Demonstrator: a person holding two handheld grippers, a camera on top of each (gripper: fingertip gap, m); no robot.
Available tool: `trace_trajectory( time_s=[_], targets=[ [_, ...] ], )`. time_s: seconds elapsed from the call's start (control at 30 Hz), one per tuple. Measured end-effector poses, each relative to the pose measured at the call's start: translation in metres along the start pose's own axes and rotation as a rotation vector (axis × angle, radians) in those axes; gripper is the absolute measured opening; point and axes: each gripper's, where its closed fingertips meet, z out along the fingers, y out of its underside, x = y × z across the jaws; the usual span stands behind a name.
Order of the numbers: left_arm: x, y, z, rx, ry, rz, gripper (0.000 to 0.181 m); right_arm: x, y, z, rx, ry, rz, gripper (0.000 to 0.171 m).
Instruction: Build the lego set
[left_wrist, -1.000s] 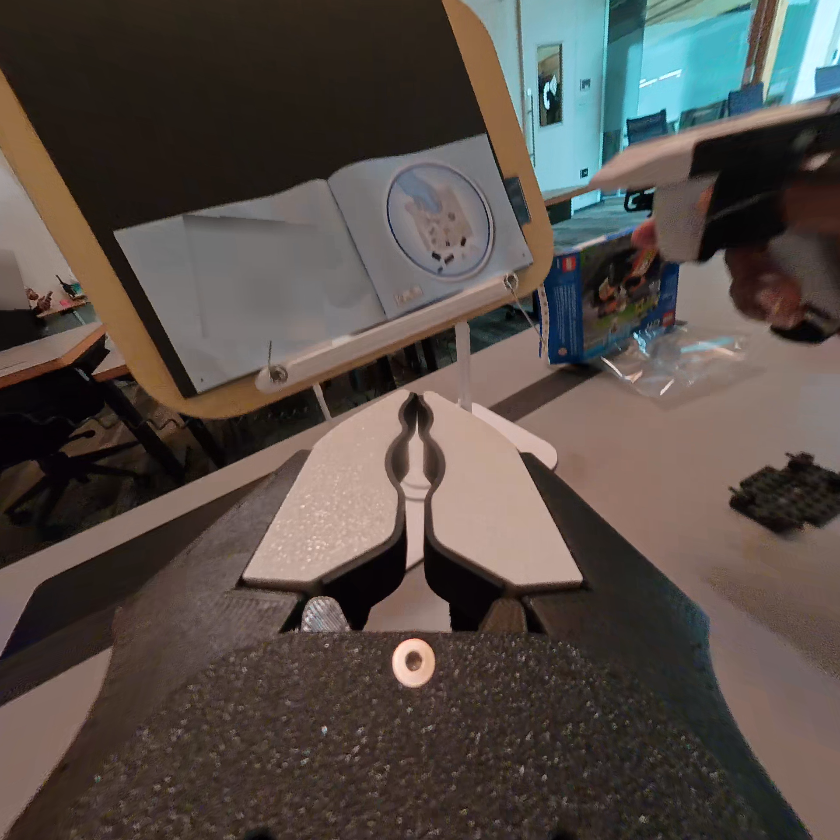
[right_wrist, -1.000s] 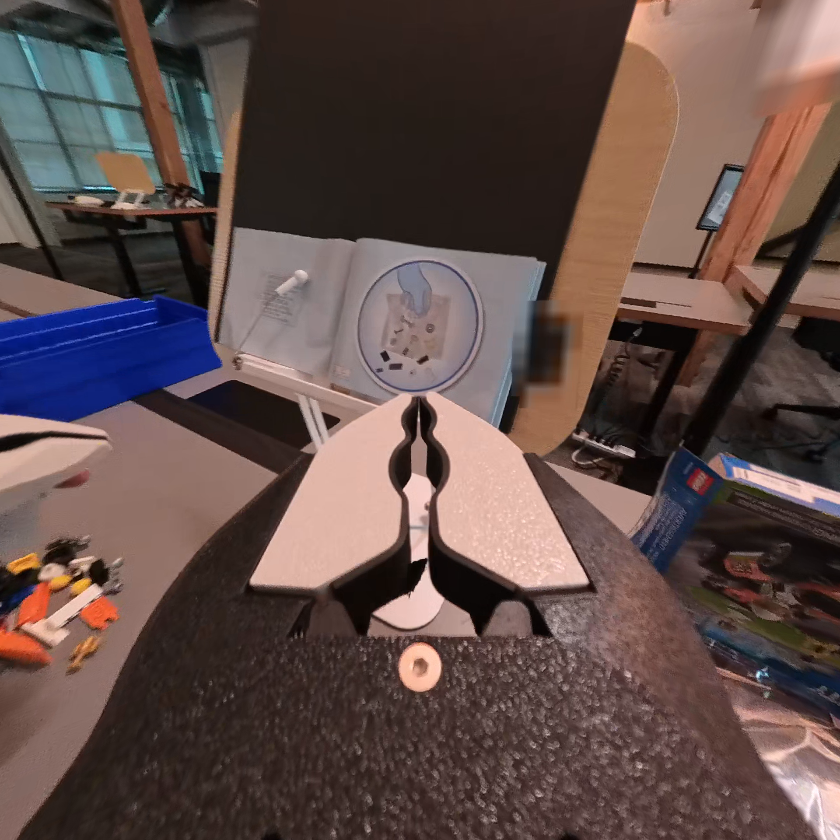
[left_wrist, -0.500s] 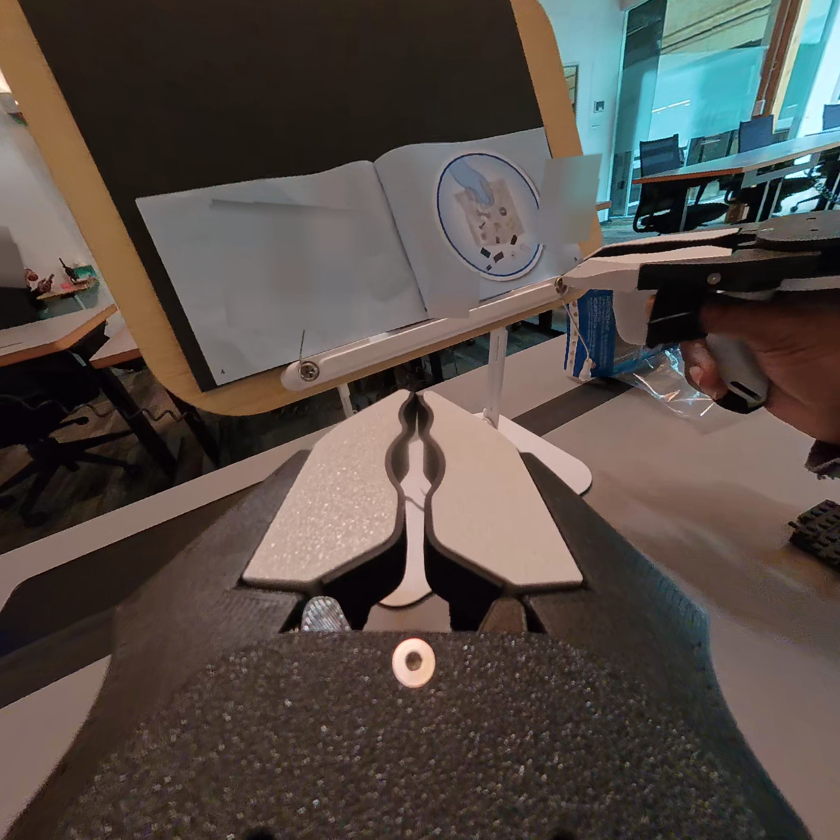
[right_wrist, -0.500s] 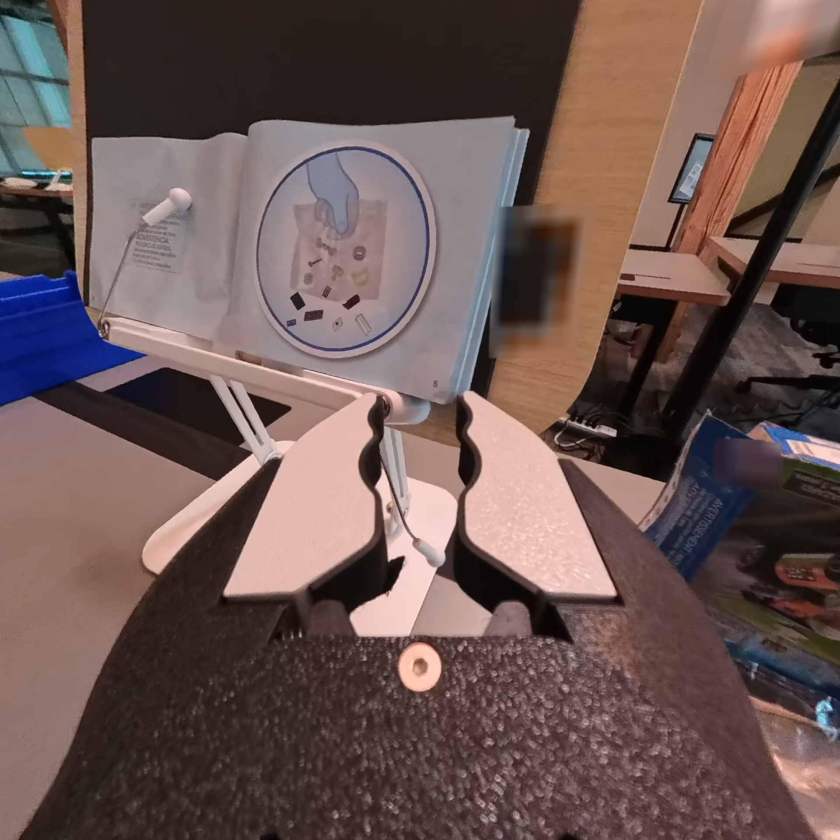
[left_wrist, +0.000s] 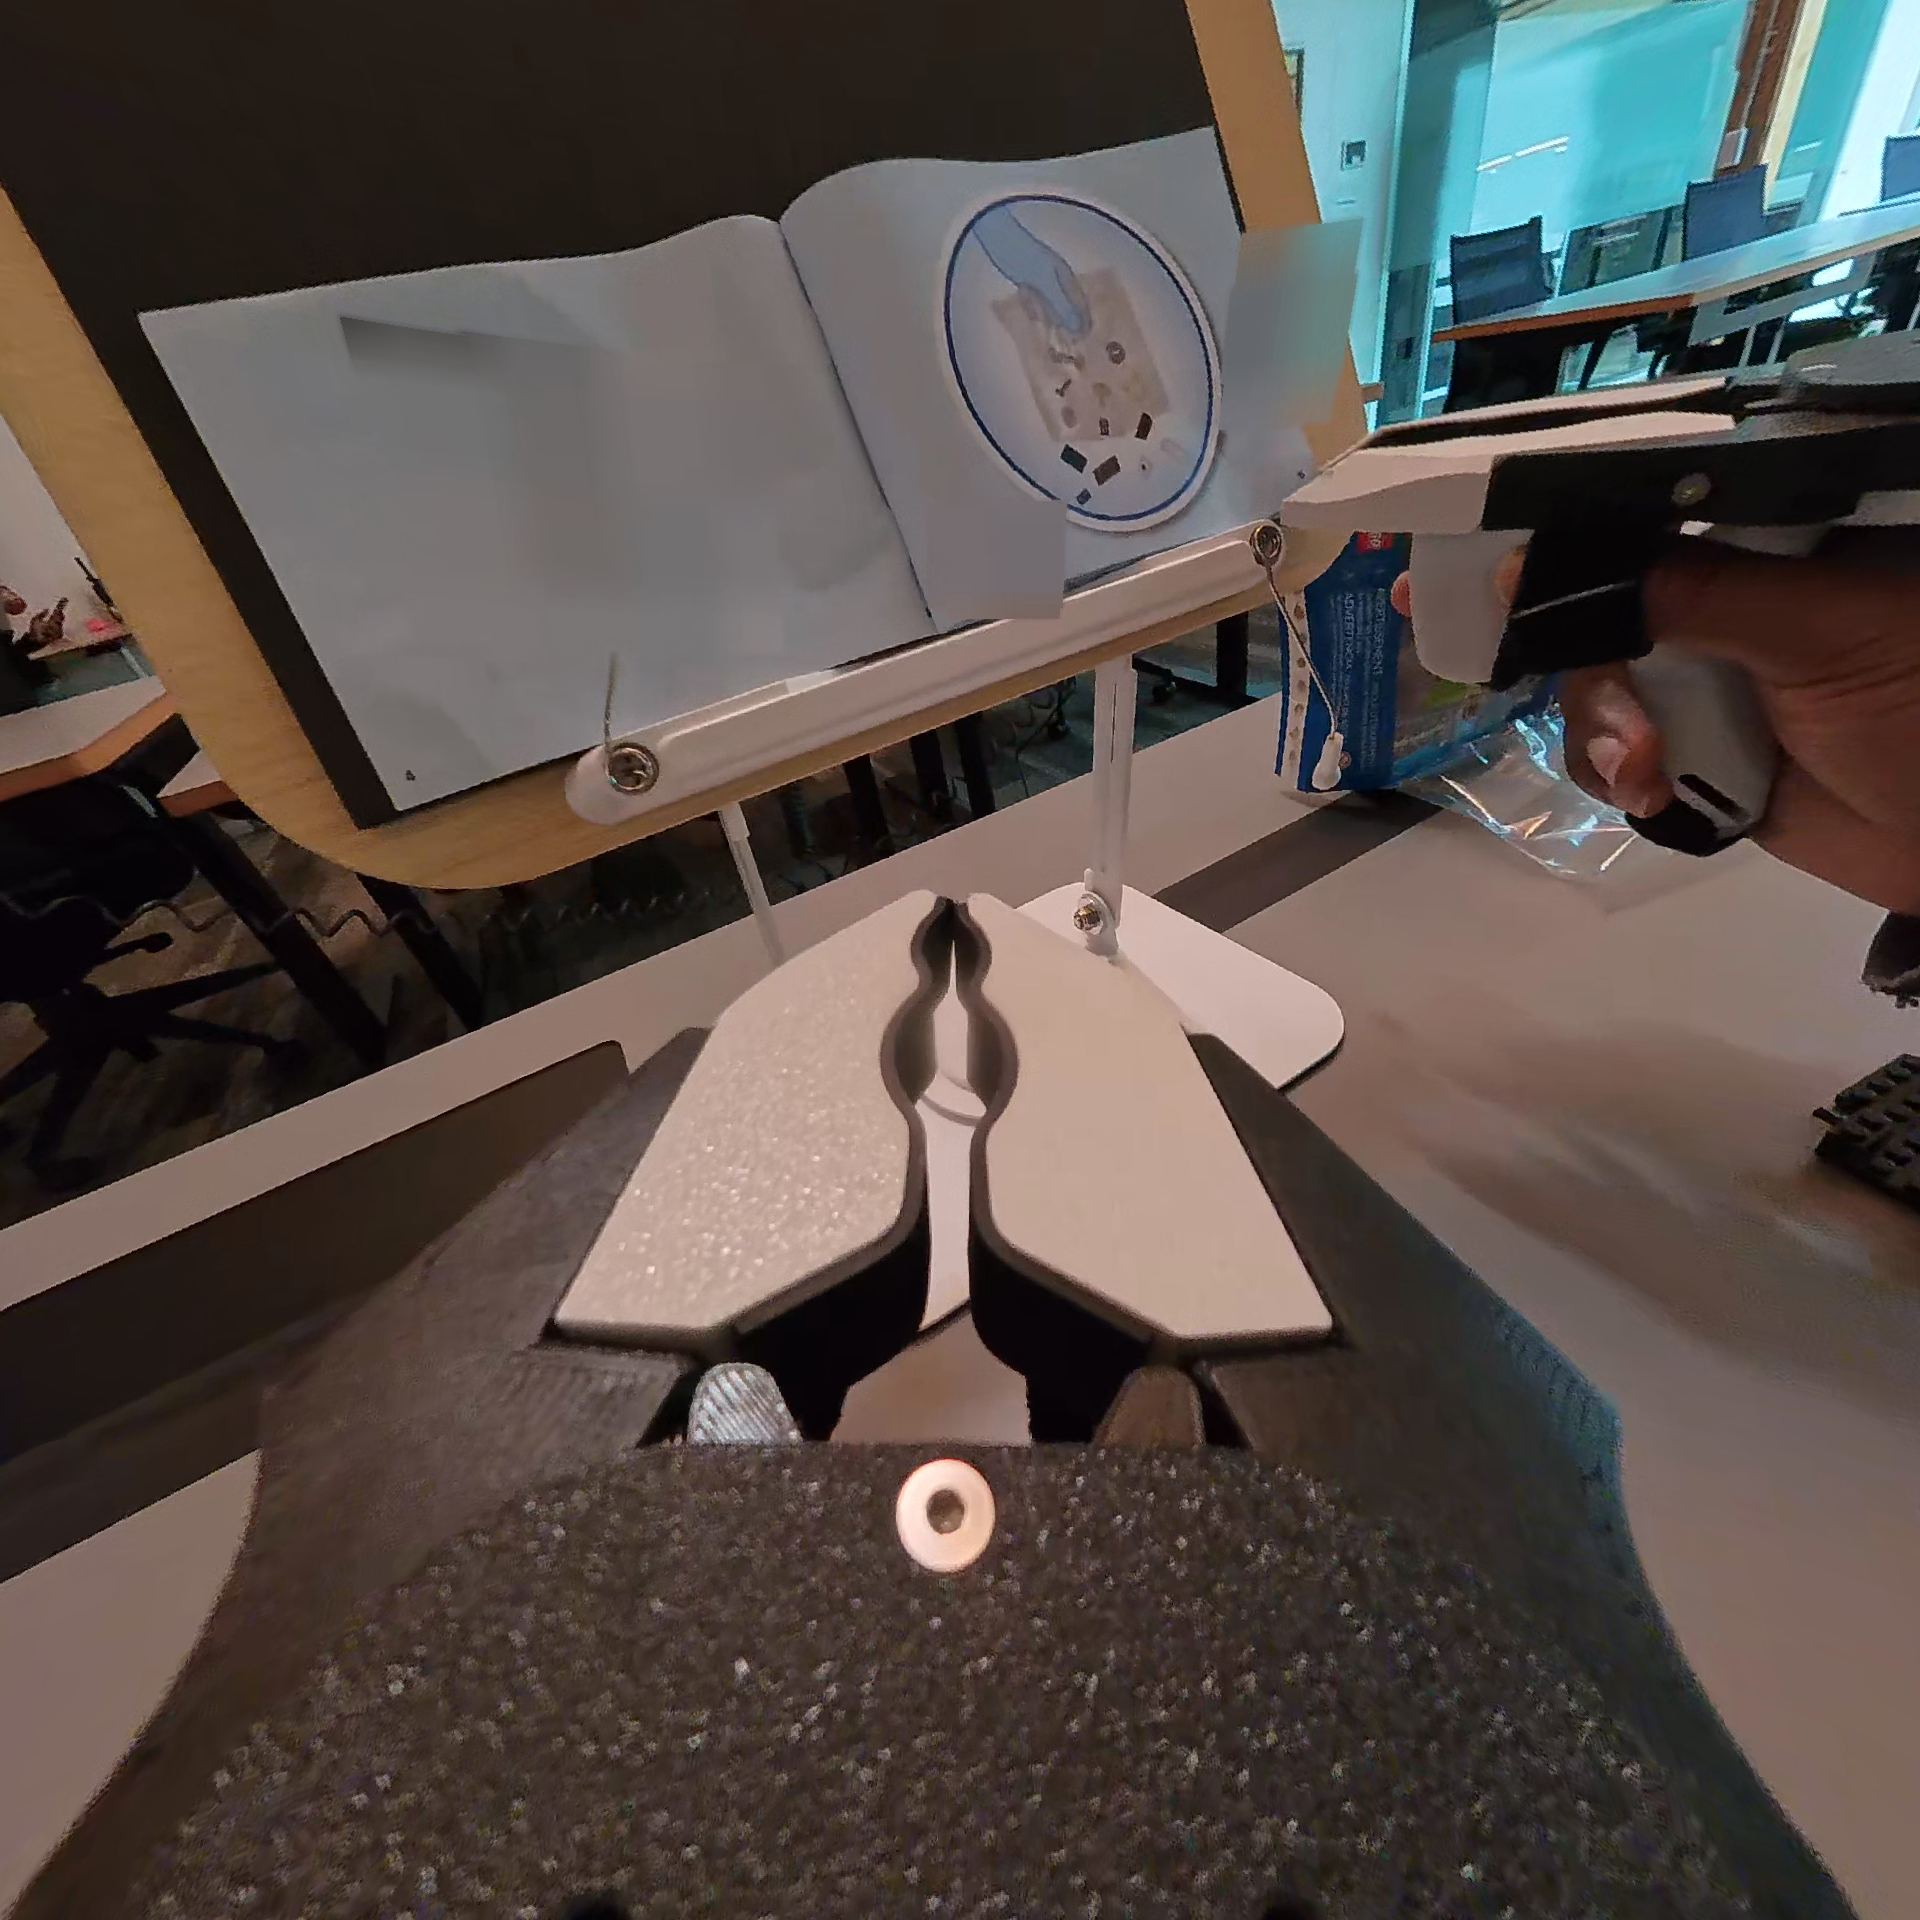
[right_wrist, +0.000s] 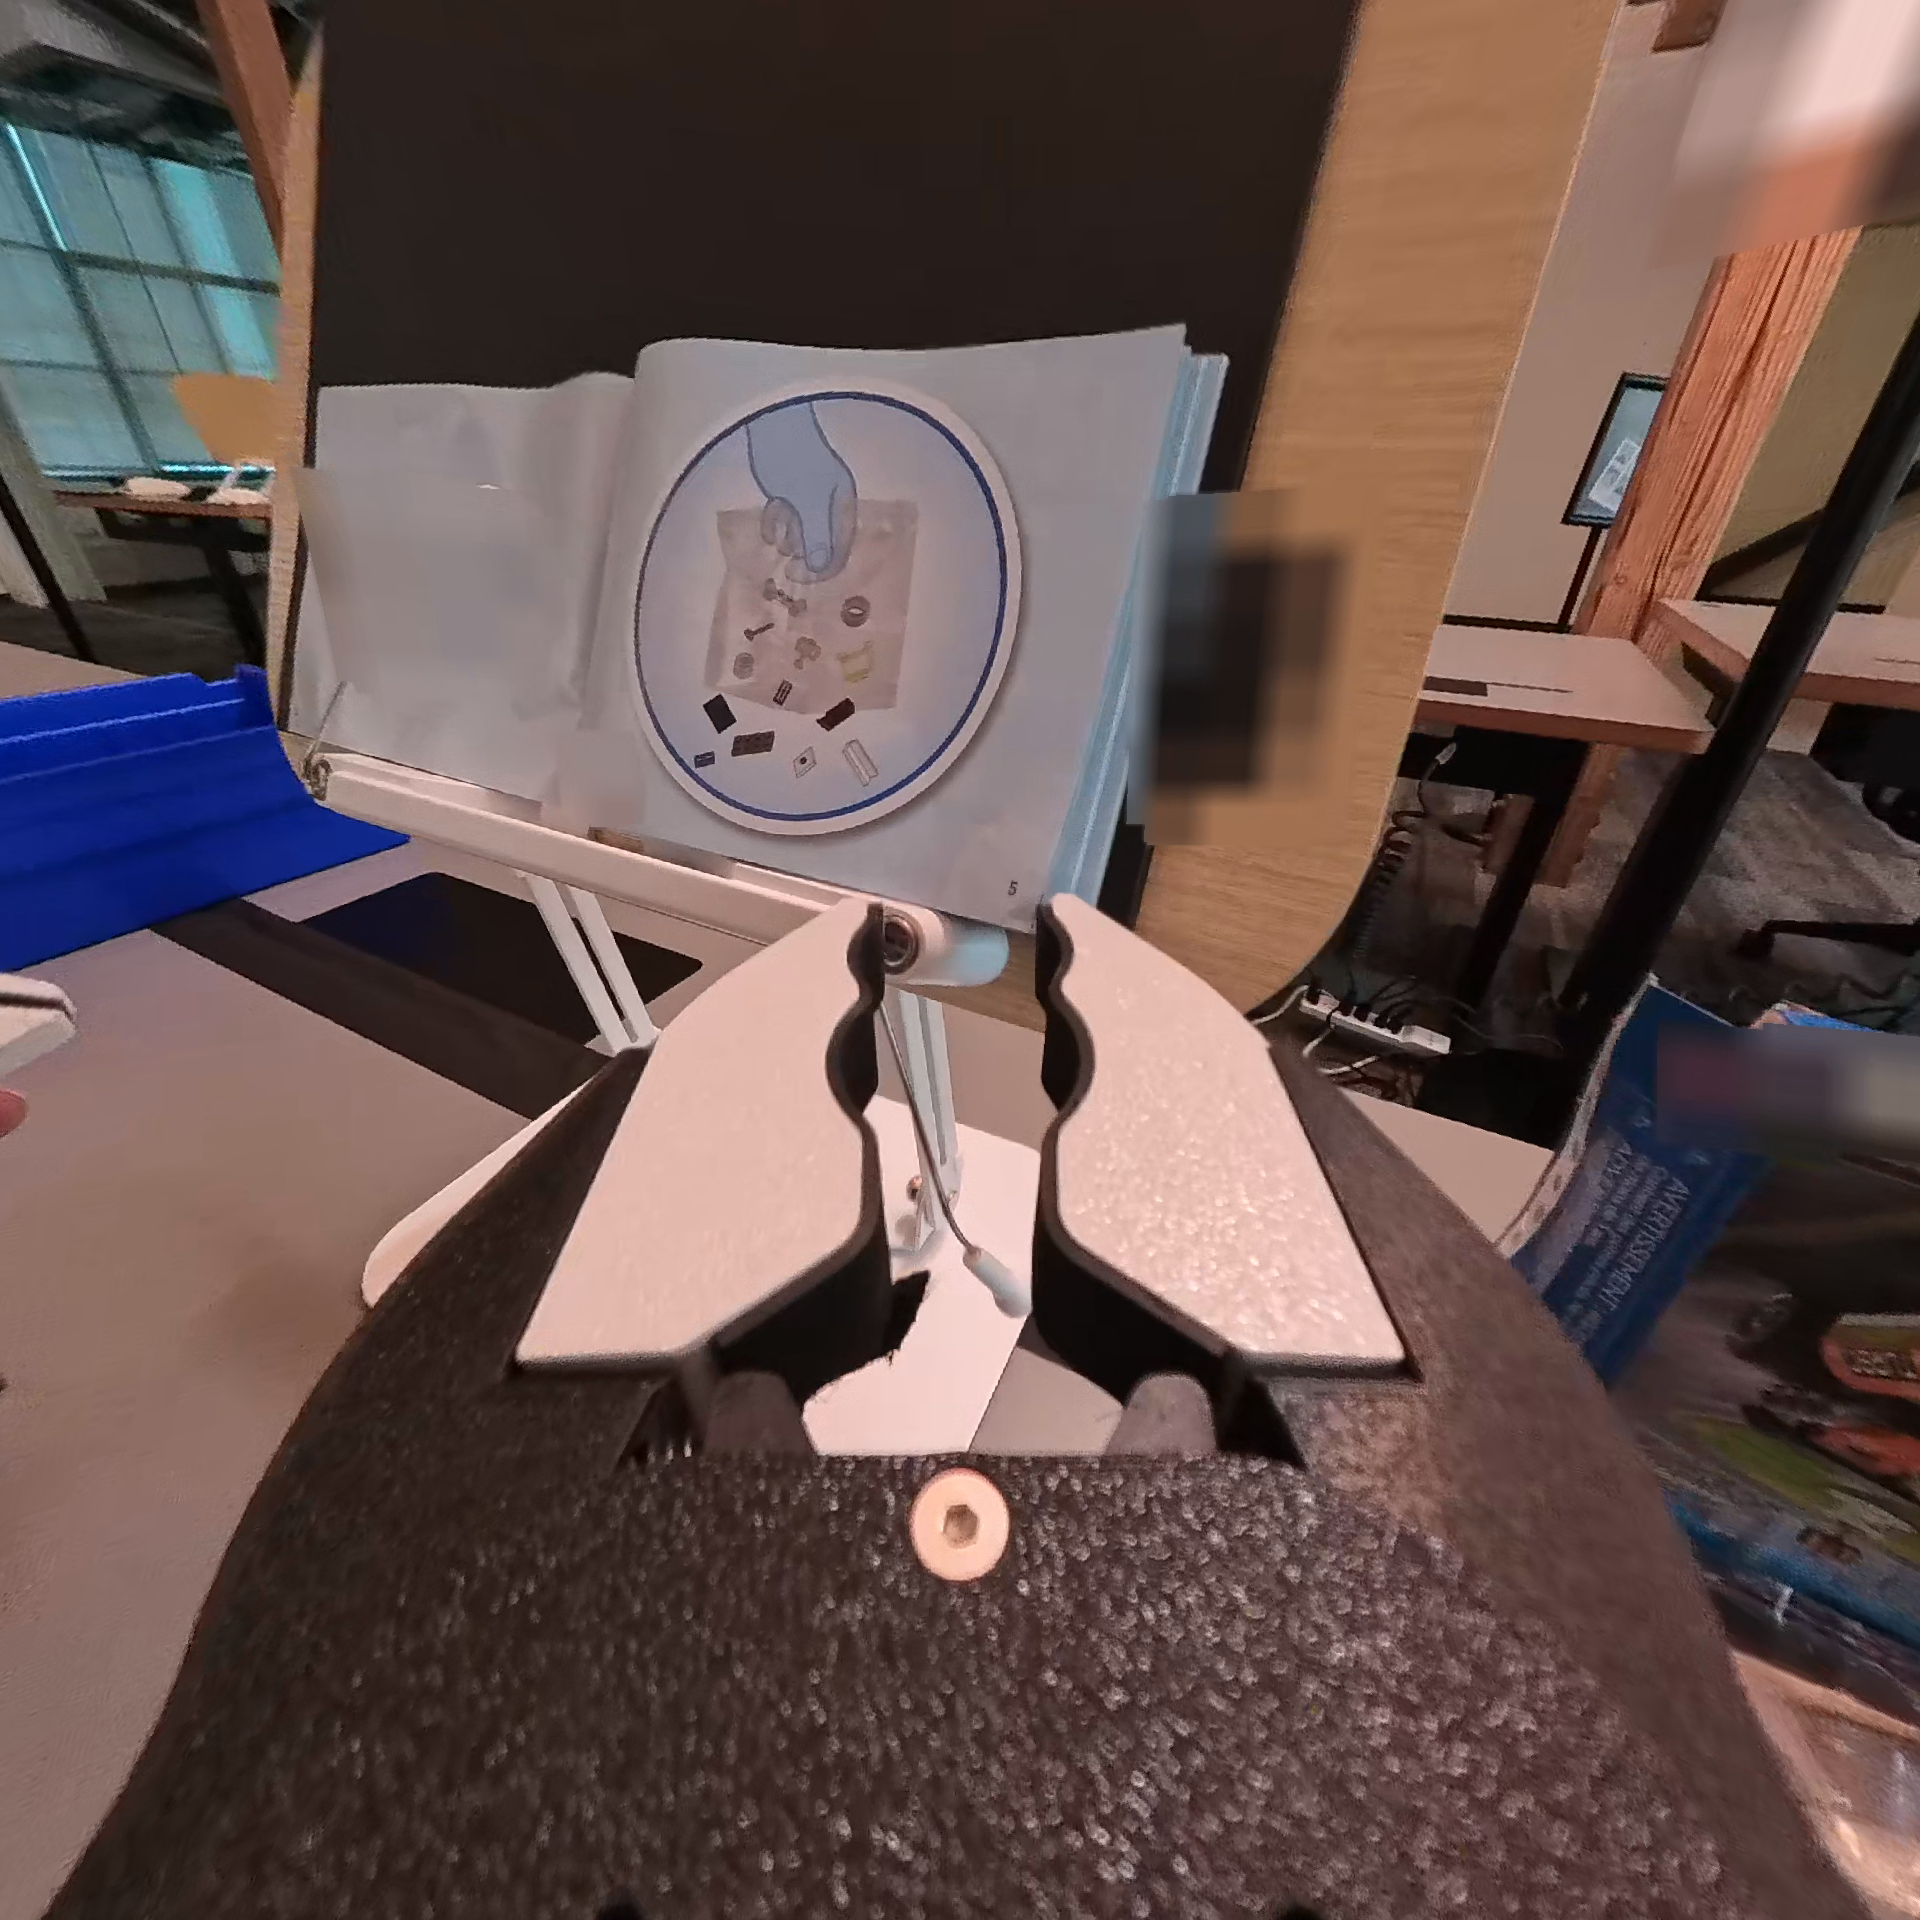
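An open instruction booklet (left_wrist: 727, 416) rests on a white book stand (left_wrist: 935, 665) against a black board; it also shows in the right wrist view (right_wrist: 831, 623). My right gripper (right_wrist: 961, 920) is open, its tips either side of the right end of the stand's ledge (right_wrist: 940, 951), just below the booklet's right page. The right page-holder wire (right_wrist: 935, 1174) hangs down between the fingers. From the left wrist view the right gripper (left_wrist: 1314, 494) reaches that ledge end. My left gripper (left_wrist: 954, 914) is shut and empty, low over the table before the stand's base (left_wrist: 1226, 997).
A blue Lego box (right_wrist: 1766, 1299) and a clear plastic bag (left_wrist: 1538, 800) lie right of the stand. A black studded Lego plate (left_wrist: 1881, 1132) lies on the grey table at the far right. A blue bin (right_wrist: 125, 790) stands to the left behind the stand. Across from one pair of fingers to the other is roughly 20 cm.
My right gripper has gone from shut to open and moved in to the right end of the stand's ledge. The left gripper stays shut and has drifted slightly.
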Motion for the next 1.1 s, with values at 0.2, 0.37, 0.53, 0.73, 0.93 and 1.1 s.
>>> trace_trajectory(
  time_s=[0.2, 0.37, 0.53, 0.73, 0.93, 1.1],
  targets=[
    [0.002, 0.007, 0.002, -0.017, 0.010, -0.001, 0.000, -0.003, -0.004, -0.001, 0.024, -0.002, -0.028, 0.027],
    [0.004, 0.010, 0.003, -0.024, 0.018, 0.005, 0.000, -0.009, -0.010, -0.004, 0.066, -0.007, -0.091, 0.026],
    [0.008, 0.013, 0.004, -0.032, 0.029, 0.010, 0.000, -0.019, -0.010, -0.003, 0.080, -0.041, -0.127, 0.026],
    [0.013, 0.015, 0.005, -0.038, 0.043, 0.016, 0.000, -0.021, -0.014, 0.000, 0.093, -0.060, -0.098, 0.028],
    [0.016, 0.018, 0.006, -0.045, 0.053, 0.019, 0.000, -0.026, -0.022, -0.001, 0.125, -0.058, -0.127, 0.028],
    [0.018, 0.018, 0.006, -0.045, 0.058, 0.023, 0.000, -0.019, -0.026, -0.003, 0.155, -0.050, -0.029, 0.024]
  ],
)
